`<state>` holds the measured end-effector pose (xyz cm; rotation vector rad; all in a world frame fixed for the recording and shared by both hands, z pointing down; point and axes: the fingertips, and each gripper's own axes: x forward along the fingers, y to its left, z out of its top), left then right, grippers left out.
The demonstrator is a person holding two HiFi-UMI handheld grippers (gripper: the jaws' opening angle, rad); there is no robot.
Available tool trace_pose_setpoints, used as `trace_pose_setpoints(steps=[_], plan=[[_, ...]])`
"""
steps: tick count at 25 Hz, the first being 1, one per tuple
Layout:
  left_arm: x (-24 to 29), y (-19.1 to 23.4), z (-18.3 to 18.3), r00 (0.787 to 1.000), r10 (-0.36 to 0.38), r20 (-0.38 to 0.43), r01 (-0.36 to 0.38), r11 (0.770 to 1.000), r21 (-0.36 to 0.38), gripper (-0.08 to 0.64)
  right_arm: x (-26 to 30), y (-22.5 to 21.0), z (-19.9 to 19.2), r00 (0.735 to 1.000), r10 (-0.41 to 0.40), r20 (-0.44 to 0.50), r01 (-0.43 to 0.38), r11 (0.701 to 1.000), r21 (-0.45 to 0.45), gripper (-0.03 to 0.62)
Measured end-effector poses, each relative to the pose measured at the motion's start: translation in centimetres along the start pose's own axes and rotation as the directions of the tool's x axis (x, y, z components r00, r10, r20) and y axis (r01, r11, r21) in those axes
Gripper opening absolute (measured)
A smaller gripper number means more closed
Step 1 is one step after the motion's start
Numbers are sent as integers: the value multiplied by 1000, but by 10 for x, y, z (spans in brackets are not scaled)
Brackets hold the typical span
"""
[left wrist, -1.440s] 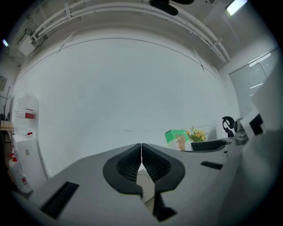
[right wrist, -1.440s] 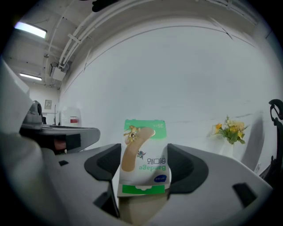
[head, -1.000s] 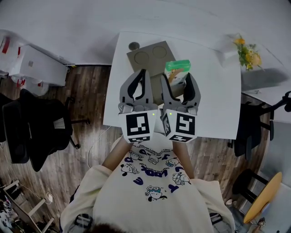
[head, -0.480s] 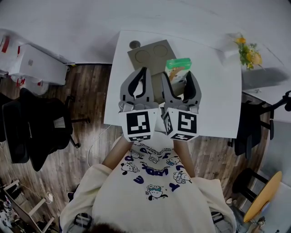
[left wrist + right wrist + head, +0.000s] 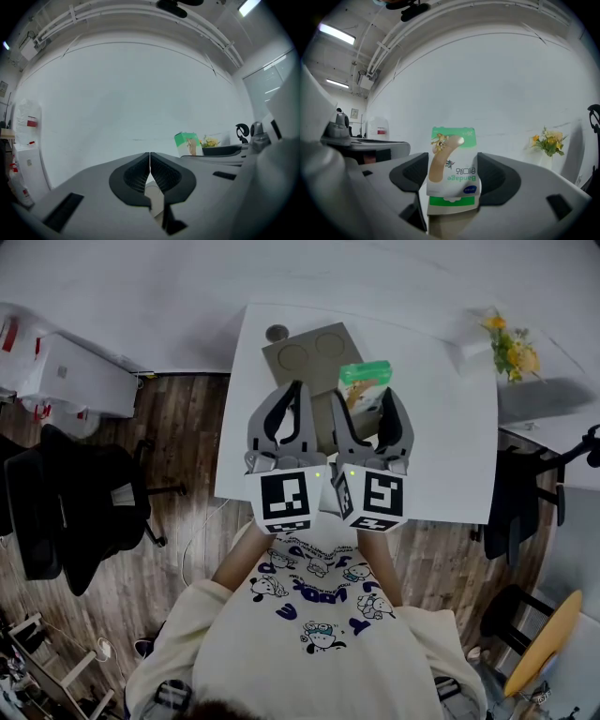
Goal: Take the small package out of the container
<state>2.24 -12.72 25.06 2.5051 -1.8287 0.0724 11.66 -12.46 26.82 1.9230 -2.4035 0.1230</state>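
Grippers side by side over a white table (image 5: 450, 446), both pointing away from the person.

Right gripper (image 5: 365, 396): jaws closed on a bandage package (image 5: 452, 171), one dark pad against each side edge. Package is green and white and upright between the pads. Its print is inverted, with a picture of a tan plaster strip across the front. Top half stands clear above the jaws.

The package's lower edge sits directly over the brown cardboard container (image 5: 305, 357) in the right gripper view. From the head view it is at the container's right edge. Cannot tell whether it still touches the cardboard or hangs just clear.

Container: flat brown piece with two round recesses on top, lying near the table's far edge. A small dark round object (image 5: 276, 334) sits just beyond its far left corner.

Left gripper (image 5: 294, 390): jaws pressed together, pads meeting along a thin line, nothing between them. It is held over the container's near left part. A sliver of tan cardboard shows below the pads in the left gripper view.

Yellow flowers (image 5: 511, 351) stand at the table's far right corner, well apart from both grippers.
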Motion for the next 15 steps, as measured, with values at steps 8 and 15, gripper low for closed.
trace_pose_setpoints(steps=[8, 15], plan=[[0, 0, -1, 1000, -7, 2, 7, 1000, -4, 17, 0, -1, -2, 1000, -14, -1, 14, 1000, 6, 304], [-1, -1, 0, 1000, -9, -1, 9, 1000, -3, 16, -1, -2, -1, 1000, -19, -3, 19, 1000, 7, 304]])
